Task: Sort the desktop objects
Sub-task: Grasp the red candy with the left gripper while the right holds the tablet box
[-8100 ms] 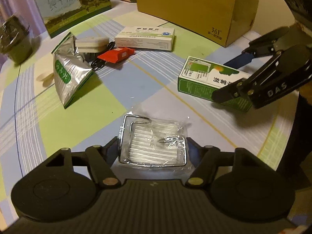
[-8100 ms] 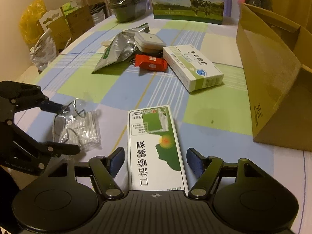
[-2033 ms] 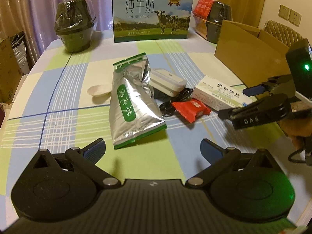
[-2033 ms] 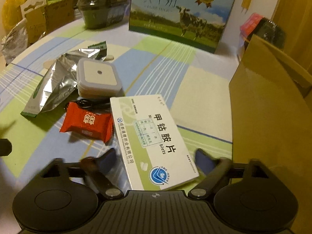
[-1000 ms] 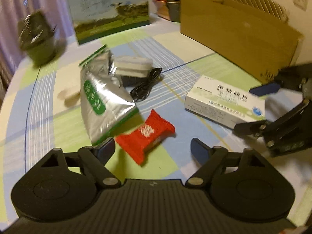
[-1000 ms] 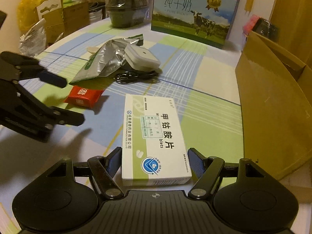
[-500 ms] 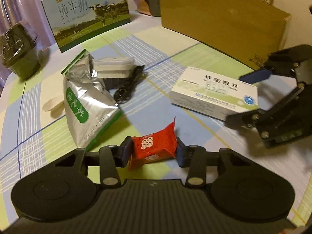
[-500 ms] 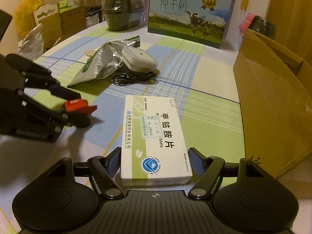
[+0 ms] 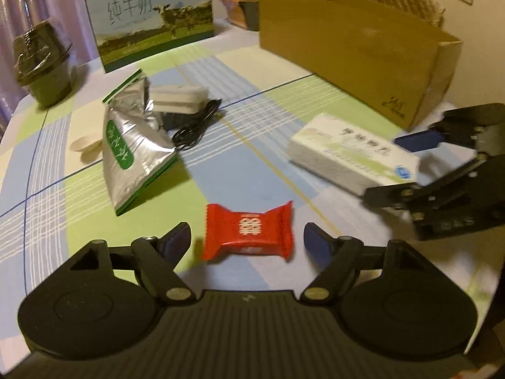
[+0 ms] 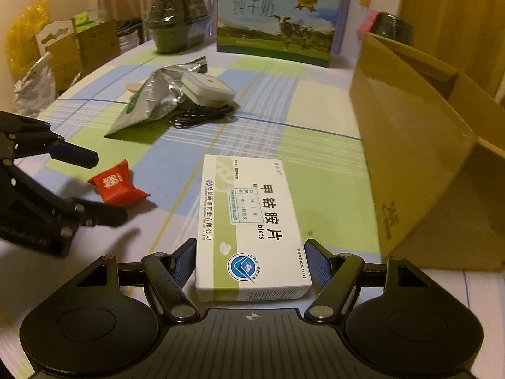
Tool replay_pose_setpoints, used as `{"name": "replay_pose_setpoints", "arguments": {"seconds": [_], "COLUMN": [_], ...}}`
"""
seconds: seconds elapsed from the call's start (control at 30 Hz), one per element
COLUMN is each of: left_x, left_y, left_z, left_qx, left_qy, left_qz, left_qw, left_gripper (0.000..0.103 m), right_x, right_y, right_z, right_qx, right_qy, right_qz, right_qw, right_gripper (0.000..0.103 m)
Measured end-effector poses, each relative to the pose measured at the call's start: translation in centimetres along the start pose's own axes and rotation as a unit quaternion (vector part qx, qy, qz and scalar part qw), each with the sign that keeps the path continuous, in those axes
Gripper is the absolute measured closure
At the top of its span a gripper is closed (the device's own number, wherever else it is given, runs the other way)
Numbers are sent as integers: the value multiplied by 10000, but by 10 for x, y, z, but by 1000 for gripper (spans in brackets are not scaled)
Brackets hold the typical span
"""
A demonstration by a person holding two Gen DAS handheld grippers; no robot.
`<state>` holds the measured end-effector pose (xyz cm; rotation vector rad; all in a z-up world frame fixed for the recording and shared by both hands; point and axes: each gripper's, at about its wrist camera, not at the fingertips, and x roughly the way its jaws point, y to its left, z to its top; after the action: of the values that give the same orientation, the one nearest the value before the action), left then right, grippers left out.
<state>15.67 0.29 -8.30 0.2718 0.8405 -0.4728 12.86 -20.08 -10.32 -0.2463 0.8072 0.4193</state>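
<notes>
Still unsorted on our table (image 9: pixel 246 132) — red candy (image 9: pixel 247 232) between the spread left gripper (image 9: pixel 247 241); pill box (image 10: pixel 249 221) within the unclosed right gripper (image 10: pixel 251 260); foil pouch (image 9: pixel 131 145), charger (image 10: pixel 206 90).

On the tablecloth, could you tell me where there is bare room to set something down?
Bare cloth lies between the white medicine box and the cardboard box, and farther back between the milk carton and the black cable. It is crowded around the foil pouch, and near the red candy, where the left gripper sits open.
</notes>
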Motion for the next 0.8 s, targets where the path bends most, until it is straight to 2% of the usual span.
{"name": "replay_pose_setpoints", "arguments": {"seconds": [0.2,0.4,0.5,0.57,0.73,0.8], "left_x": [10,13,12,11,10,9], "left_y": [5,6,9,12,11,11], "left_z": [1,1,2,3,3,3], "left_qx": [-385,-536,-659,-776,-717,-777], "left_qy": [88,142,119,96,87,84], "left_qz": [-181,-147,-157,-186,-83,-112], "left_qw": [9991,9984,9976,9968,9974,9969], "left_gripper": [29,35,39,45,58,59], "right_x": [0,1,1,2,2,1], "right_y": [-1,-3,-5,-6,-7,-8], "right_z": [-4,-9,-9,-9,-10,-10], "right_qx": [49,192,266,322,345,369], "right_qy": [7,62,67,65,65,68], "right_qz": [-23,16,48,77,82,82], "right_qw": [10000,9998,9996,9994,9994,9993], "right_gripper": [33,33,33,32,29,28]}}
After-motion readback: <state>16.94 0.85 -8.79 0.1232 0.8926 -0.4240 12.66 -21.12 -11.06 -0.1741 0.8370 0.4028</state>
